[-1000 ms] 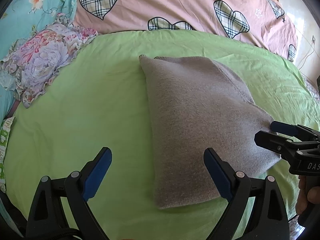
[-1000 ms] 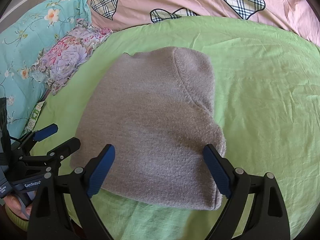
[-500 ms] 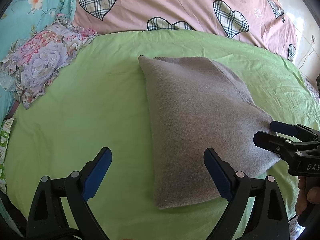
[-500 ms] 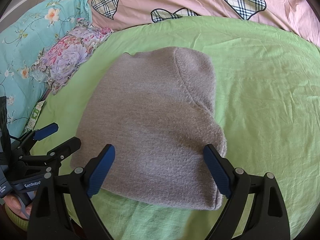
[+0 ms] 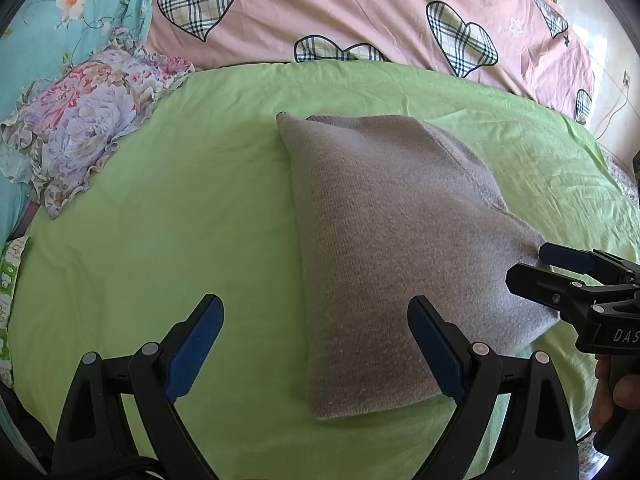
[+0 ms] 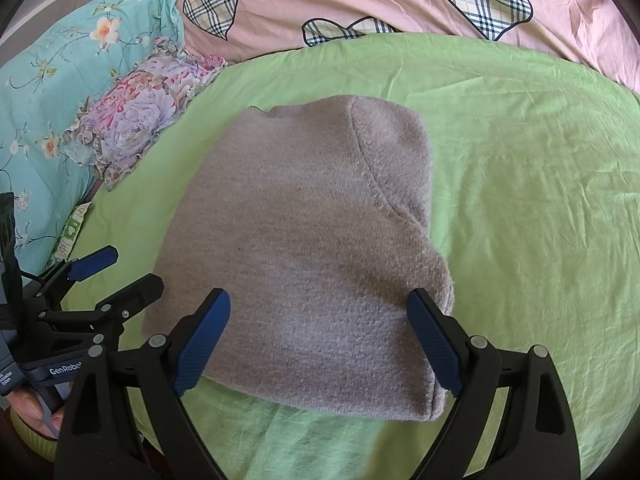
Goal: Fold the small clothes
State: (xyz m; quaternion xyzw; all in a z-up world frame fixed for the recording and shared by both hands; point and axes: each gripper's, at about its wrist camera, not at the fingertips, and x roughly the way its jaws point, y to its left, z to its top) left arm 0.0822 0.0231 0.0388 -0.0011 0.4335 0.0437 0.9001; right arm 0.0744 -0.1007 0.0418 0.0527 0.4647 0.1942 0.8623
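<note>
A grey knit garment lies folded into a compact bundle on the green sheet; it also shows in the right wrist view. My left gripper is open and empty, hovering over the garment's near left edge. It shows in the right wrist view at the garment's left side. My right gripper is open and empty above the garment's near edge. It shows in the left wrist view at the garment's right corner.
A floral ruffled pillow lies at the back left on a turquoise flowered cover. A pink quilt with plaid hearts runs along the back. The green sheet stretches to the right of the garment.
Almost nothing has moved. Both grippers stay open in place, and the garment lies the same way.
</note>
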